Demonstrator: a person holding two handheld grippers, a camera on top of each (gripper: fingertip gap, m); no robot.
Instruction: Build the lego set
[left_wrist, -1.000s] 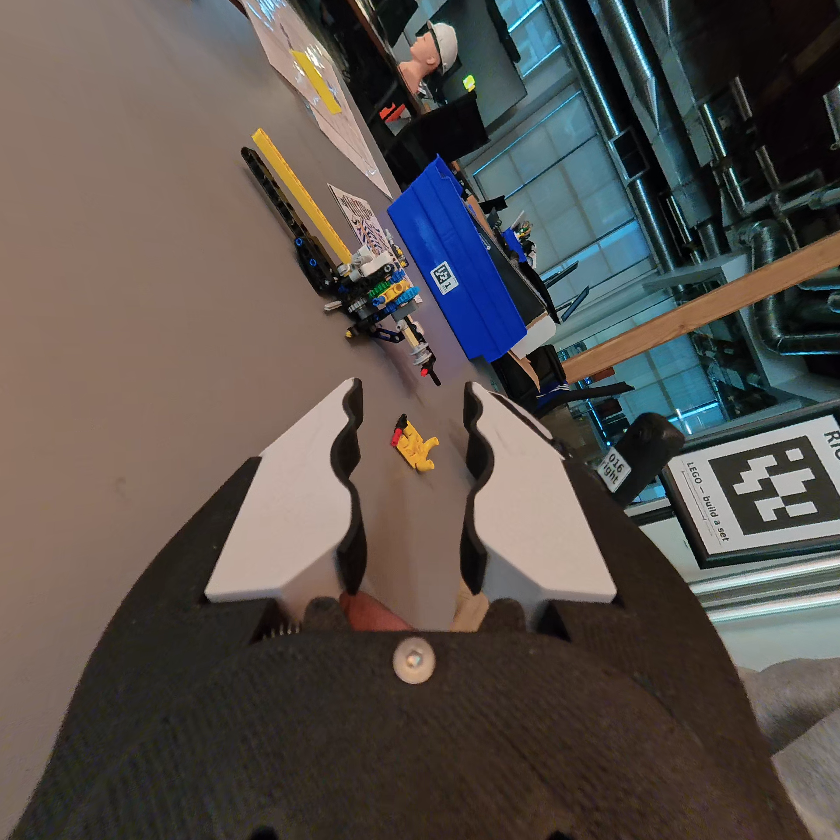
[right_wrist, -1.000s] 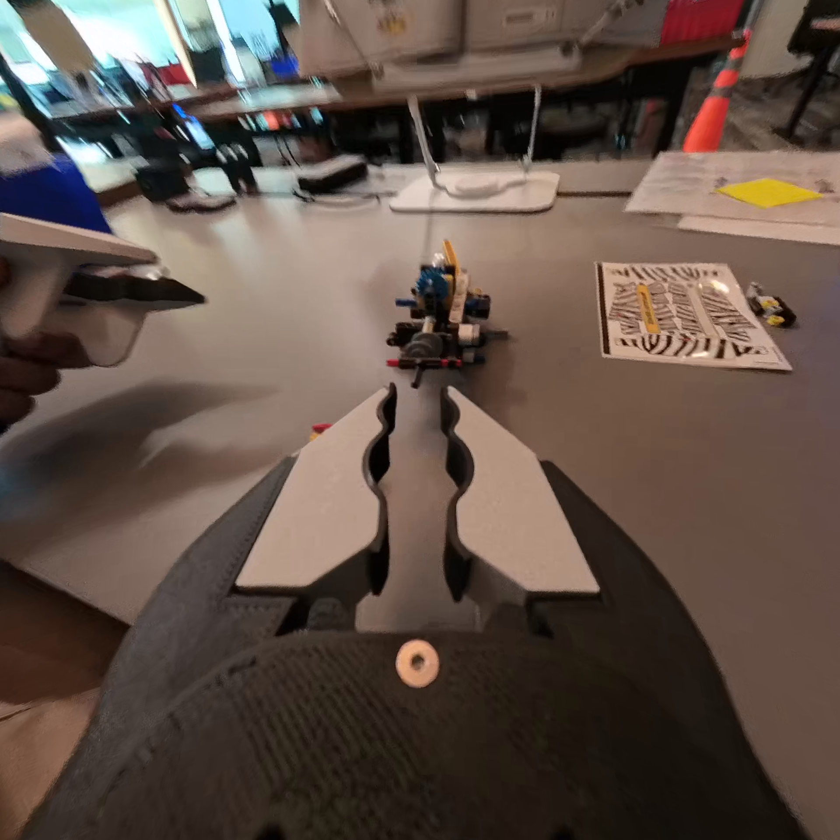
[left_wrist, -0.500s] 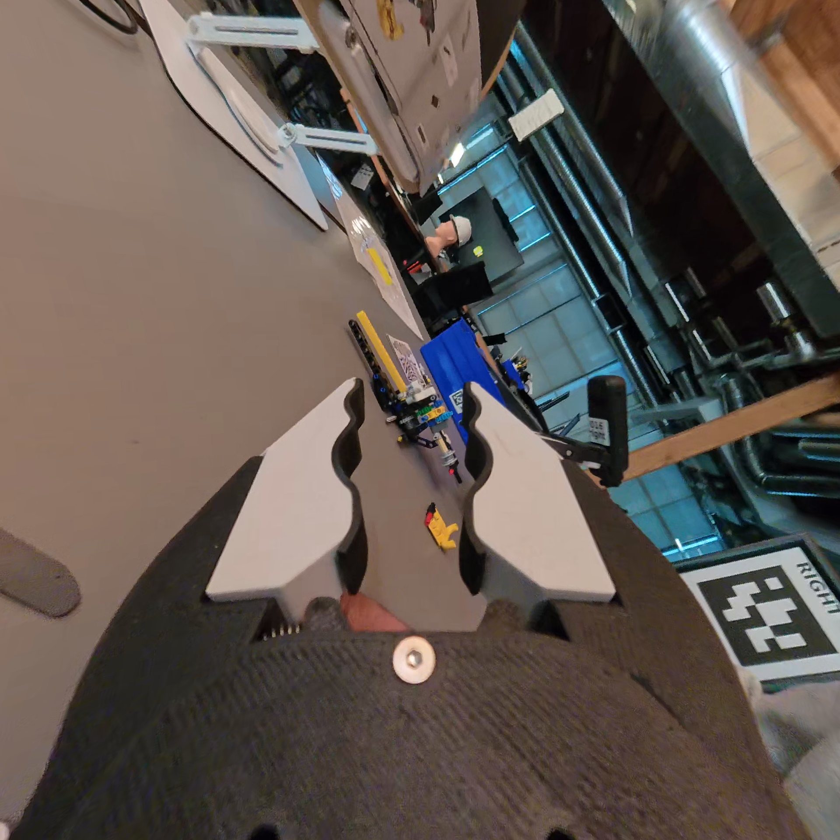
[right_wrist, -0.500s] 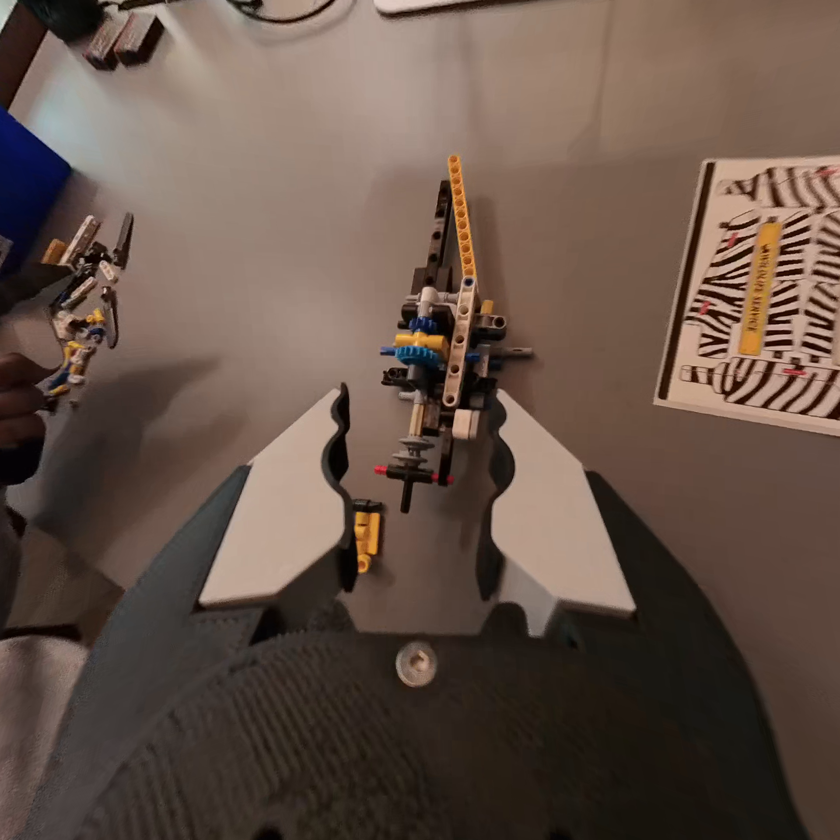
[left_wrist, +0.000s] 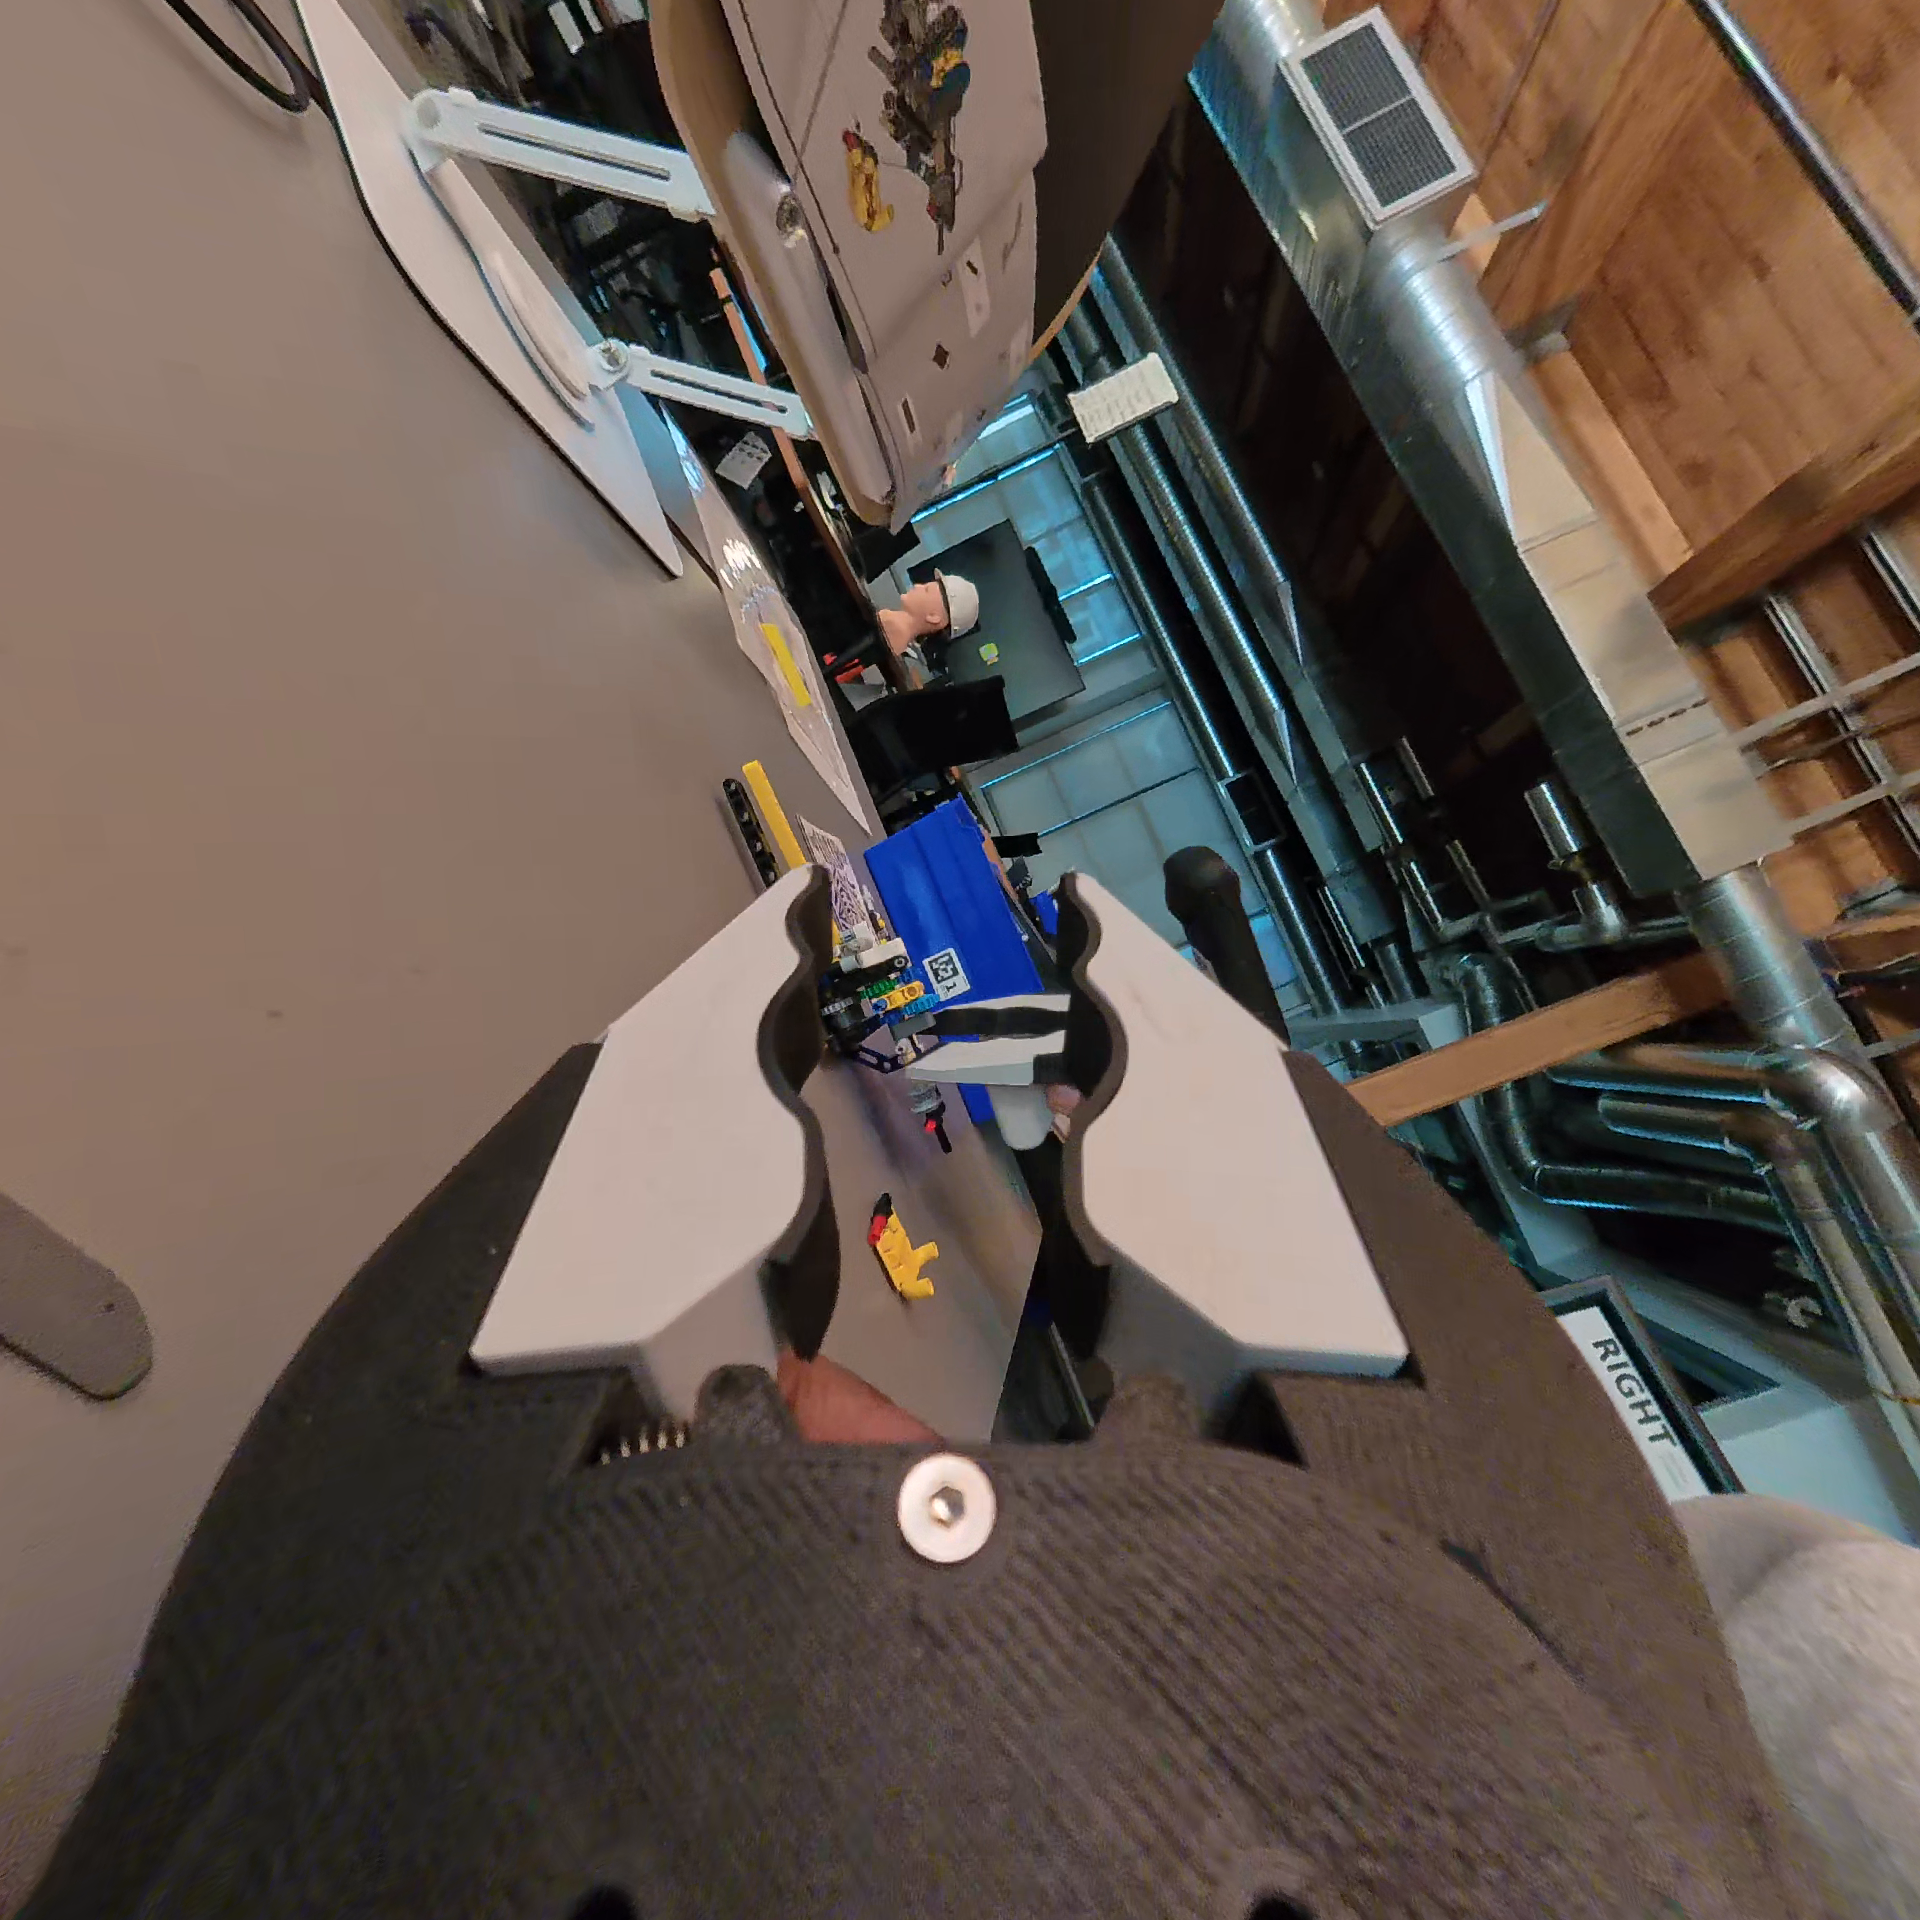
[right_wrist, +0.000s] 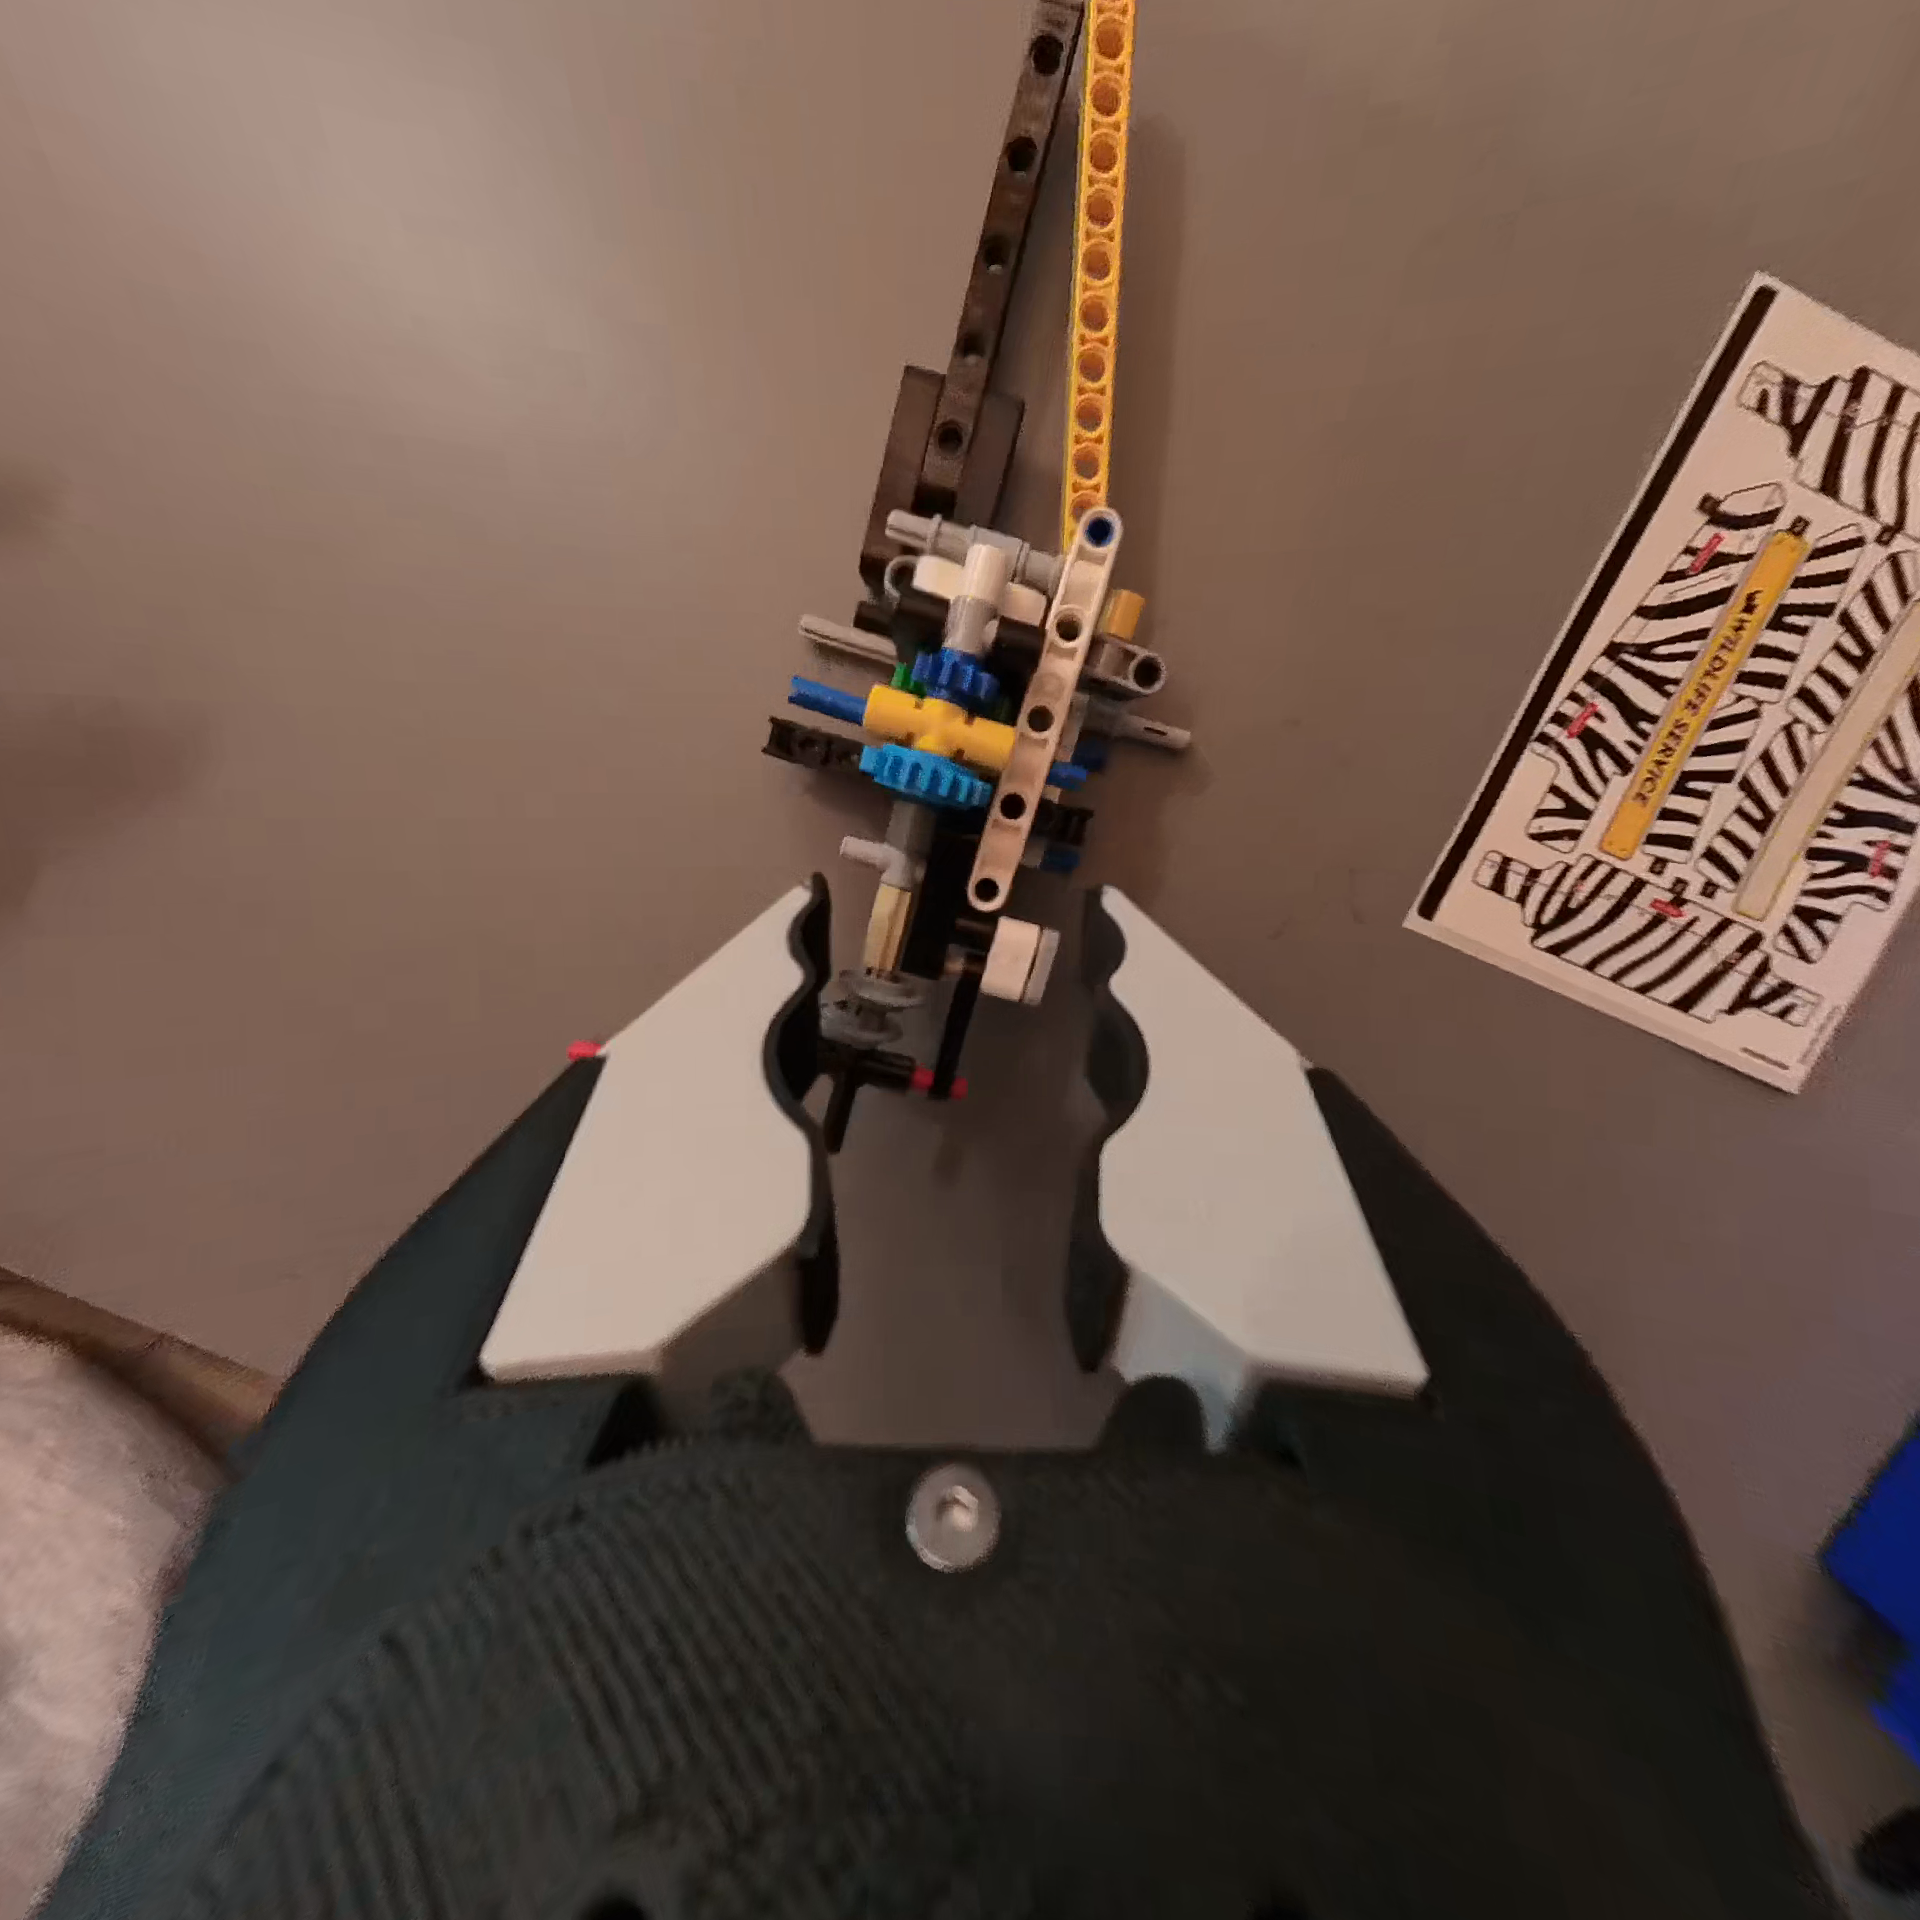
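Observation:
The part-built Lego assembly (right_wrist: 977, 727) lies on the grey table (right_wrist: 416, 520), with a long yellow beam (right_wrist: 1096, 260) and a black beam (right_wrist: 997, 260) pointing away. My right gripper (right_wrist: 956, 914) is open and empty, just above the table, its fingertips on either side of the assembly's near end. My left gripper (left_wrist: 940, 904) is open and empty, held back and tilted. A small yellow Lego piece (left_wrist: 902, 1252) lies on the table between its fingers. The assembly (left_wrist: 873, 997) and the right gripper (left_wrist: 997, 1039) show beyond it.
A zebra-striped sticker sheet (right_wrist: 1683, 707) lies right of the assembly. A blue bin (left_wrist: 945, 914) stands behind the assembly and shows at the right wrist view's lower right edge (right_wrist: 1881, 1621). A white stand base (left_wrist: 499, 312) holds an open booklet (left_wrist: 914, 208) far off. The tips of one gripper are about 30 cm away from the tips of the other.
My right gripper has tipped down, opened wider and closed in on the assembly's near end. My left gripper has pulled back and tilted; the right gripper now shows by the assembly.

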